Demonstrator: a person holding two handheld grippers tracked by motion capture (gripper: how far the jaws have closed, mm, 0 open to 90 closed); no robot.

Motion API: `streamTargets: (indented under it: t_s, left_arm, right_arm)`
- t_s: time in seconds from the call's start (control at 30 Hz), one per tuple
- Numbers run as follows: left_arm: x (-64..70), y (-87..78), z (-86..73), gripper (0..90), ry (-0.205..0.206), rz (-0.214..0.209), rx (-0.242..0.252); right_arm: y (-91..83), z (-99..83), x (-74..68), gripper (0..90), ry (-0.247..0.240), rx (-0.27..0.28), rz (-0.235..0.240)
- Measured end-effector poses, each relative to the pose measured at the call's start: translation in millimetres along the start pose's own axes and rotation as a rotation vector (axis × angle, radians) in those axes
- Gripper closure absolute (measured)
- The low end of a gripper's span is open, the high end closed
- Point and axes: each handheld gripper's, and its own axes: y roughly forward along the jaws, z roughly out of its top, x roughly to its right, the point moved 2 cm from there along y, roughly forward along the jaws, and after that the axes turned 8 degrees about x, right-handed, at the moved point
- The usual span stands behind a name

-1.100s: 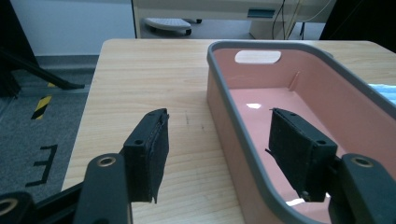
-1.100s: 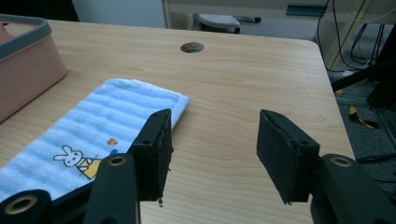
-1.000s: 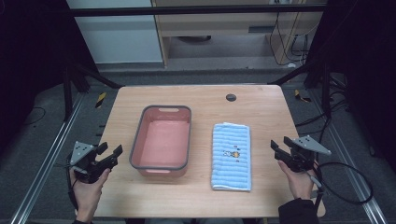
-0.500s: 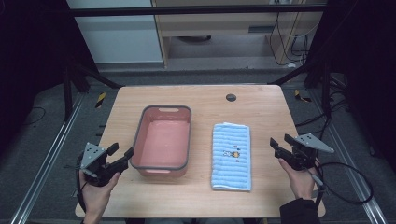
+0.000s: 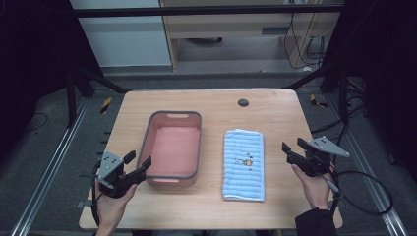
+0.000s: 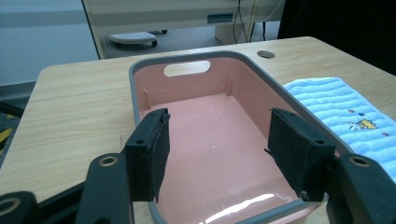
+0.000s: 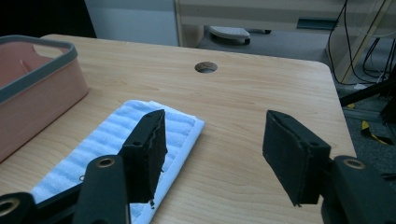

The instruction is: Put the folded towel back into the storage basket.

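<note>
A pink bin with a grey rim (image 5: 151,129) (image 6: 187,60) stands empty left of the table's middle. To its right lies a folded light-blue towel (image 5: 243,163) (image 7: 112,140) (image 6: 345,109) with a small emblem. My left gripper (image 5: 138,161) (image 6: 219,154) is open at the bin's near left corner, its jaws straddling the near rim. Open too, my right gripper (image 5: 293,149) (image 7: 212,154) hovers above the table just right of the towel, nothing between its jaws.
A round cable hole (image 5: 243,103) (image 7: 206,67) sits in the wooden table (image 5: 275,113) near its far edge. Beyond the table stand a cabinet and cables (image 5: 300,34) on the floor. Metal frame rails (image 5: 54,162) run along both sides.
My left gripper has moved right and forward, from off the table's left edge to the bin's near left corner. The right gripper has barely shifted.
</note>
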Motion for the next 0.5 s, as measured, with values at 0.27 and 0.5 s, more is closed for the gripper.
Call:
streamTargets:
  t_s: [0.27, 0.5]
  left_arm:
    - [11.5, 3.8, 5.0, 38.9, -0.002, -0.017, 0.015]
    - [26.2, 11.4, 7.7, 39.8, 0.004, -0.046, 0.02]
  right_arm:
    - [3.4, 10.2, -3.9, 37.9, 0.002, 0.017, 0.016]
    - [7.6, 18.6, -8.9, 39.6, 0.008, 0.022, 0.031]
